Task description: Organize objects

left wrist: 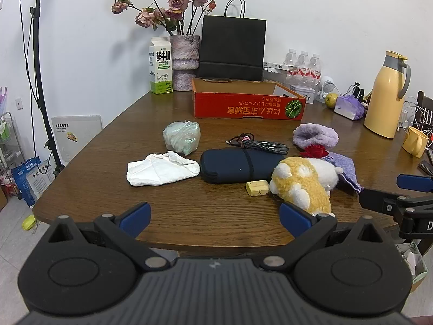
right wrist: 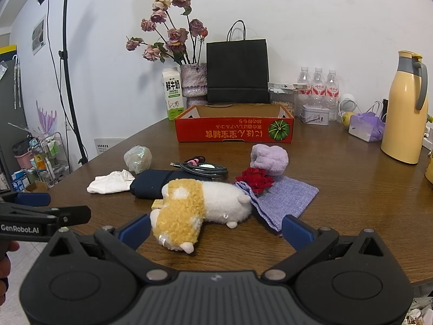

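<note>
Left gripper (left wrist: 215,218) jaws spread wide, nothing btwn, hovering over near edge of round brown wood table (left wrist: 108,189). Right gripper (right wrist: 216,227) also spread, empty, just short of yellow-white plush toy (right wrist: 194,208) lying on its side. Behind toy: dark navy zip pouch (left wrist: 238,166), crumpled white cloth (left wrist: 162,170), coiled braided cable (left wrist: 257,143), purple knit bag (right wrist: 284,200) w/ red fabric flower (right wrist: 255,180). Red cardboard tray box (left wrist: 249,105) at back, well apart from clutter.

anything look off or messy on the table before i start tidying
Nothing is spilled or broken. The red box sits with its print upside down, and it looks empty. The plush toy lies on its side, overlapping the dark pouch. The white cloth is crumpled. Both grippers are open and hold nothing.
</note>
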`<state>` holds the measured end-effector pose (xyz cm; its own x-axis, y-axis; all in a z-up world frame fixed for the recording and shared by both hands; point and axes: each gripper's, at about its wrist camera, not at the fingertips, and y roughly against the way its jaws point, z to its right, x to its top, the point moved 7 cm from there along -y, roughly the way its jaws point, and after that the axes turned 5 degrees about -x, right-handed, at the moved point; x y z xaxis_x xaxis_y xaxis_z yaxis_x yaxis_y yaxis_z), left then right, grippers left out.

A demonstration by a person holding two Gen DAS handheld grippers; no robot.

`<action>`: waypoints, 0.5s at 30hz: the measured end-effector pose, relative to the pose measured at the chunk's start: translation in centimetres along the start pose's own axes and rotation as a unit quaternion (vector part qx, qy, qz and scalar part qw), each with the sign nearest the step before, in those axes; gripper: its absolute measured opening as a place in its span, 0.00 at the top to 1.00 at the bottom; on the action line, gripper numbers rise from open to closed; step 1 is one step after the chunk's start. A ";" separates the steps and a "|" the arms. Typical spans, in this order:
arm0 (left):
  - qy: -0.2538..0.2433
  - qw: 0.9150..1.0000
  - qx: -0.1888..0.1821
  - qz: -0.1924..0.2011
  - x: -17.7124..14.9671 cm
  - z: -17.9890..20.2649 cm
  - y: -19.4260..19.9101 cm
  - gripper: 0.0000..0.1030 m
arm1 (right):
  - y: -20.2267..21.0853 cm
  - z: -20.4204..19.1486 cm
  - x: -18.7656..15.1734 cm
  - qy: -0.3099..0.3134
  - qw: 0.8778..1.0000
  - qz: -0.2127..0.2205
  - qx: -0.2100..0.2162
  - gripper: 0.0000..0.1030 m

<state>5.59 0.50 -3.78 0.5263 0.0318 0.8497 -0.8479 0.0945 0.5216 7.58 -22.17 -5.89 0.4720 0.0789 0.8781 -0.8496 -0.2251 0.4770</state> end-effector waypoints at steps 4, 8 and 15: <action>0.000 1.000 0.000 0.000 -0.1 -0.1 0.0 0.00 | 0.0 0.0 0.0 0.000 1.000 0.000 0.000 0.00; 0.000 1.000 0.000 0.000 -0.1 -0.1 0.0 0.00 | 0.0 0.0 -0.1 0.001 1.000 -0.001 0.001 0.00; 0.000 1.000 -0.001 0.000 -0.1 -0.1 0.0 0.00 | 0.0 0.0 -0.1 0.001 1.000 -0.001 0.000 0.00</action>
<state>5.55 0.61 -3.82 0.5257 0.0316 0.8501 -0.8482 0.0963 0.5209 7.57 -22.19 -6.01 0.4726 0.0812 0.8775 -0.8488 -0.2258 0.4780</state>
